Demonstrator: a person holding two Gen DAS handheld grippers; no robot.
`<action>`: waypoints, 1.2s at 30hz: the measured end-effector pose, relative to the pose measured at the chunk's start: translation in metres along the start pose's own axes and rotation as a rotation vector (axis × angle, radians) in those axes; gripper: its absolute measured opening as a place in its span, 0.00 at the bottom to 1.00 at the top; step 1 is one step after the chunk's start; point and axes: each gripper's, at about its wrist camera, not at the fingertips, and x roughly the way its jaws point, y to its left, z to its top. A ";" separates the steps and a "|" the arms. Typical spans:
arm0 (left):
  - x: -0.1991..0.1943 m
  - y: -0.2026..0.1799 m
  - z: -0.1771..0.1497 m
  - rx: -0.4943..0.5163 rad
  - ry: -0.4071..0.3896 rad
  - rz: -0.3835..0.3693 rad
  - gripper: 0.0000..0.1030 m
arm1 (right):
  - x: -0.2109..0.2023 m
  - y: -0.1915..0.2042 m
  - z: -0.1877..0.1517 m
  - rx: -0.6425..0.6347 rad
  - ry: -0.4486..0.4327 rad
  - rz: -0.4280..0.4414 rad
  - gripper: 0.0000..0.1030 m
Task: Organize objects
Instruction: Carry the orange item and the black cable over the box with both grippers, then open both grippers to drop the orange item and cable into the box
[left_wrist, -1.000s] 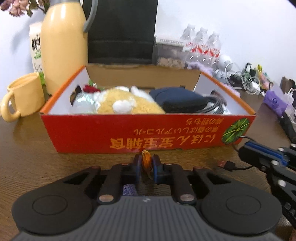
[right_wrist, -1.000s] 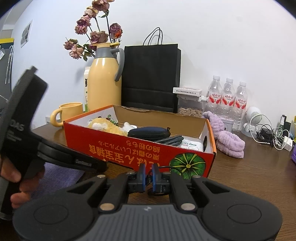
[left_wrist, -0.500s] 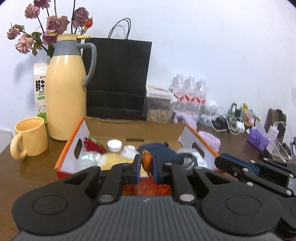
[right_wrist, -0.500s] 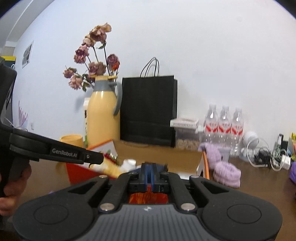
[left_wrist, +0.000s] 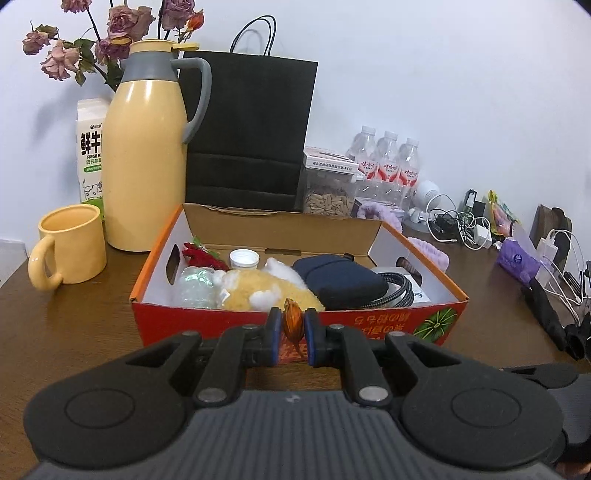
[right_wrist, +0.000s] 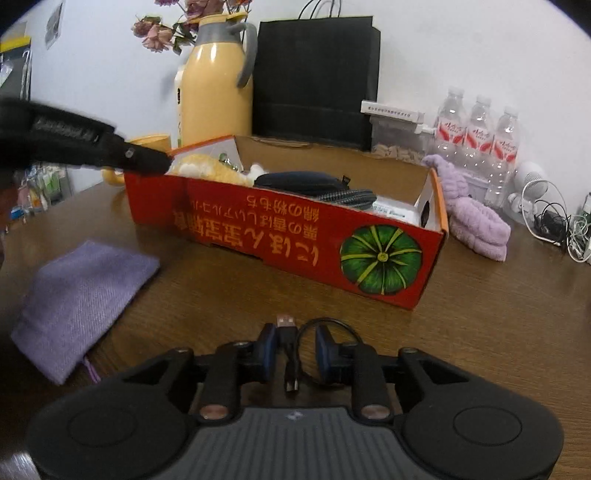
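Note:
A red cardboard box (left_wrist: 369, 325) stands in the middle of the brown table, holding a yellow plush toy (left_wrist: 266, 291), a navy case (left_wrist: 343, 280), a clear bottle and a braided cable. My left gripper (left_wrist: 291, 332) hovers at the box's near wall, shut on a small orange-brown piece (left_wrist: 293, 320). In the right wrist view the box (right_wrist: 295, 229) lies further off, and the left gripper (right_wrist: 164, 162) reaches over its left end. My right gripper (right_wrist: 295, 347) points down at the table, jaws opening. A black USB cable (right_wrist: 290, 354) lies loose between them.
A lilac cloth pouch (right_wrist: 81, 306) lies left of the right gripper. Behind the box stand a yellow jug (left_wrist: 147, 158), a mug (left_wrist: 70, 247), a black paper bag (left_wrist: 251, 129) and water bottles (left_wrist: 388, 166). Chargers and wires (left_wrist: 461, 225) crowd the right side.
The left gripper rose and now looks down into the box, still gripping the orange piece. The right gripper tipped down to the table and its jaws parted from the USB cable.

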 end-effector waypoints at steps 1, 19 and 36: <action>-0.001 0.000 0.001 0.000 -0.002 -0.002 0.13 | 0.000 0.000 0.000 0.005 -0.003 0.008 0.11; 0.052 -0.002 0.065 -0.018 -0.101 0.038 0.13 | 0.020 -0.020 0.124 0.088 -0.352 -0.092 0.11; 0.088 0.022 0.055 0.002 -0.099 0.130 1.00 | 0.057 -0.032 0.102 0.082 -0.246 -0.121 1.00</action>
